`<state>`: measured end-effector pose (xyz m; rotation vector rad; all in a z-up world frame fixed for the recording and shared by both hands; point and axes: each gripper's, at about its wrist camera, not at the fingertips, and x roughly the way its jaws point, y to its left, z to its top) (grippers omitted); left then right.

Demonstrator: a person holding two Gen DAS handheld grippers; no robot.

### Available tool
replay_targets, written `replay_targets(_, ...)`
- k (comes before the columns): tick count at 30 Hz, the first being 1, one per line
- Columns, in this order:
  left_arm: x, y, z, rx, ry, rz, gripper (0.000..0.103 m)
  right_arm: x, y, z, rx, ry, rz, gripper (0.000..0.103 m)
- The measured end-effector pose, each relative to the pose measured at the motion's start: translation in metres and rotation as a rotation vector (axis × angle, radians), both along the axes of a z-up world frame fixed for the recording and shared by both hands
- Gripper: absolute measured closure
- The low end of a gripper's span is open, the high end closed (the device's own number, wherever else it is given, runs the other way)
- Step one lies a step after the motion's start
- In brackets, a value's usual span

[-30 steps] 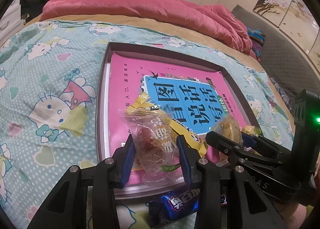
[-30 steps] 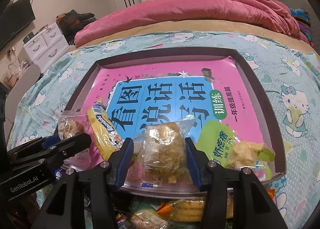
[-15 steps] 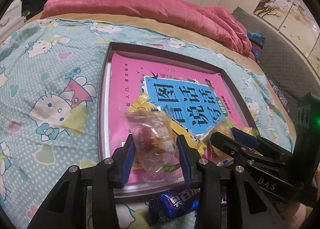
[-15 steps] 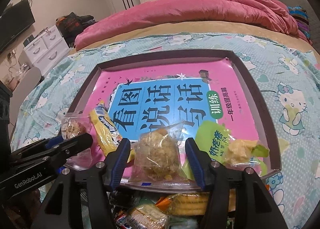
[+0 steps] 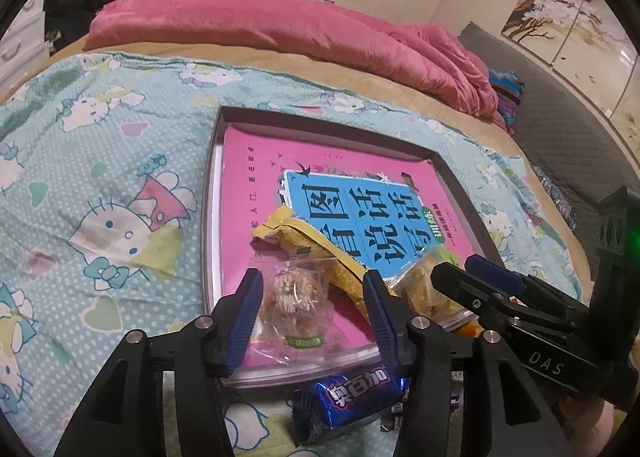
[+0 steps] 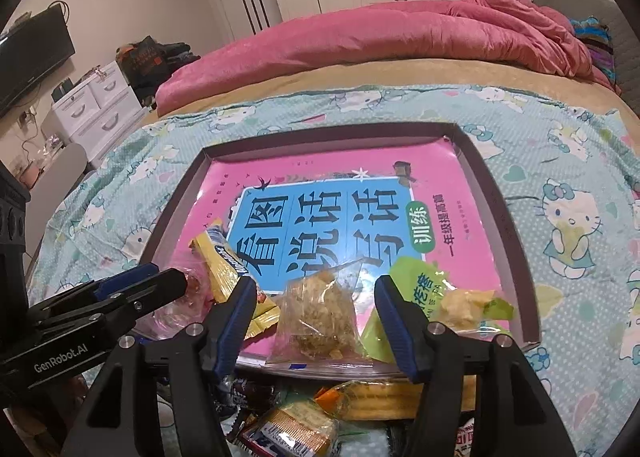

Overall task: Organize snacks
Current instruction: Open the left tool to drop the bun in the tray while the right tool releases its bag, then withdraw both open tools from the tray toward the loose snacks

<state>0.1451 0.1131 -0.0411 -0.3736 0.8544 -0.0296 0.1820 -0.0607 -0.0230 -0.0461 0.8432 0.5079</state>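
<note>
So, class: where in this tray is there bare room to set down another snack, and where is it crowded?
Free: the far half of the tray, over the pink book, from the blue title panel to the far rim. Crowded: the near edge, where the yellow packet, clear bag and green packet lie side by side between both open claws.

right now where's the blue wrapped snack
In the left wrist view the blue wrapped snack lies on the bedsheet just outside the tray's near rim, below the open left gripper.

Clear-wrapped snacks point(image 5: 294, 299) point(image 6: 318, 315) lie flat along the tray's point(image 6: 498, 213) near edge.
</note>
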Motion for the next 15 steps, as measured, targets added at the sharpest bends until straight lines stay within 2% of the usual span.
replay_targets(5,-0.004,0.003,0.005,-0.006,-0.013,0.007,0.044,-0.003,-0.006,0.007,0.010,-0.021,-0.003,0.041)
replay_targets(15,-0.016,0.008,0.017,-0.008,-0.048,0.048,0.029,-0.009,-0.024,0.026,0.040,-0.055,-0.017,0.036)
